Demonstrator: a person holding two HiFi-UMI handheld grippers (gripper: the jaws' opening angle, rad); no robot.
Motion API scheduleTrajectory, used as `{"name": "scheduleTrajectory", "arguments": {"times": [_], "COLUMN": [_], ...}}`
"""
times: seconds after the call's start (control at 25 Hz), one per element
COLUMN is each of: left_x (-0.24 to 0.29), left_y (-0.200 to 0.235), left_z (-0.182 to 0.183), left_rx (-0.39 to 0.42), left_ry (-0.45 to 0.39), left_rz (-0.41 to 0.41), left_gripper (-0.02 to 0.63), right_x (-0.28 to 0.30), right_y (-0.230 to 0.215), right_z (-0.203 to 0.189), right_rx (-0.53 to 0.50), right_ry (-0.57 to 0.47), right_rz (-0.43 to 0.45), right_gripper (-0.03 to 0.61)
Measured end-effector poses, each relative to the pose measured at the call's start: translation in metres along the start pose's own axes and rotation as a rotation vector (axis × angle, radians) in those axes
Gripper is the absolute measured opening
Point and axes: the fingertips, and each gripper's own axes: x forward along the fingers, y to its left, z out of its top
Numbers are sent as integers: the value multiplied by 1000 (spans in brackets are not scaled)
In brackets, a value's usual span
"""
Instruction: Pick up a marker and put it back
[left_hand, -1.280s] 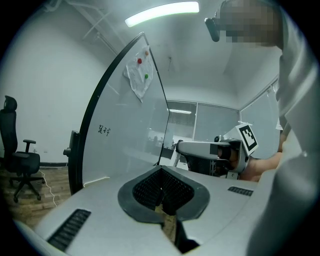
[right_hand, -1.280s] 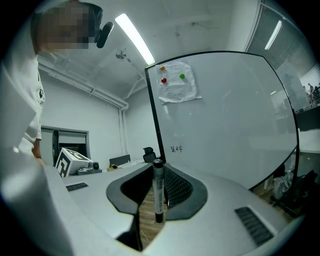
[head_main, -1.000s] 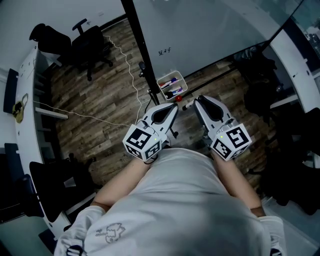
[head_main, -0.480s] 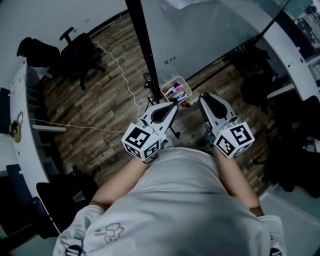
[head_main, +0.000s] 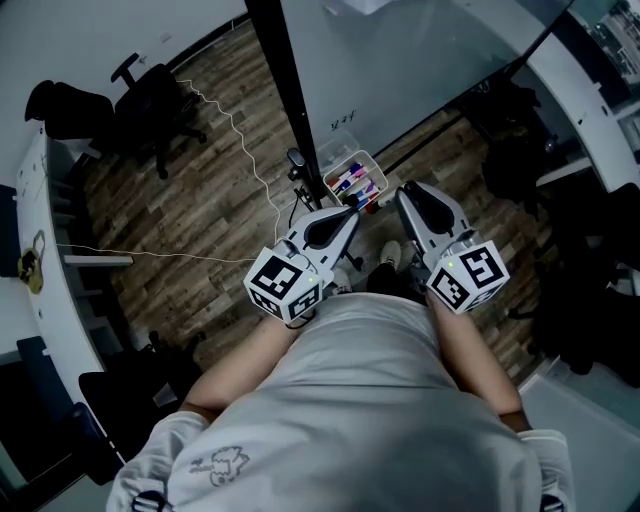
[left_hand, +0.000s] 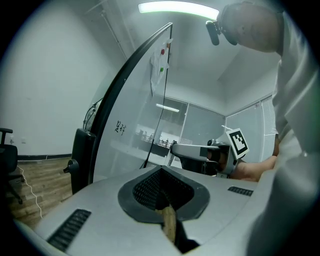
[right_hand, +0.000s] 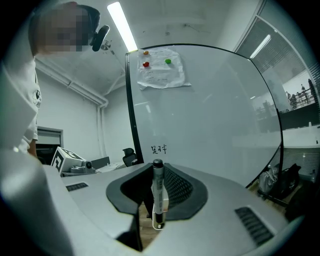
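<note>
Shut and empty, the left claw (head_main: 351, 211) hangs in front of the person's body above the wood floor (head_main: 200, 200); in the left gripper view its dark pads (left_hand: 145, 190) meet at the tip, and only a thin strip of floor shows through lower down. Just beyond its tip in the head view rises the black post (head_main: 285, 90) that frames the whiteboard (head_main: 420, 70). A white basket (head_main: 338, 158) sits at the foot of that board, with several spare markers (head_main: 352, 182) lying in it. The left claw points toward the basket's near side but stays apart from it. Further right, the right claw (head_main: 405, 190) is held level with the left one, its tip near the basket's right corner. The right gripper view shows this claw closed on the marker (right_hand: 158, 195), a pale barrel gripped upright between the jaws, its dark end poking up above the tips. The marker is thus out of the basket, in the air in front of the board. A little dark writing (right_hand: 158, 148) is on the board behind it. Higher up hangs a sheet of paper (right_hand: 161, 72), pinned by coloured magnets (right_hand: 146, 64).
</note>
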Motion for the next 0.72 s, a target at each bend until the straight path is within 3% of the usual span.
{"name": "scheduleTrajectory", "arguments": {"times": [0.44,0.72], "left_x": [29,51], "left_y": [18,21], "left_z": [-4,-13], "left_rx": [-27,-52], "left_ry": [27,57], "left_rz": [64,77], "left_gripper": [5,5], "right_x": [29,43], "right_y": [-29,-54], "right_z": [-8,-15], "right_rx": [13,74], "right_ry": [40,72], "right_rz": [65,100], "right_gripper": [75,75]}}
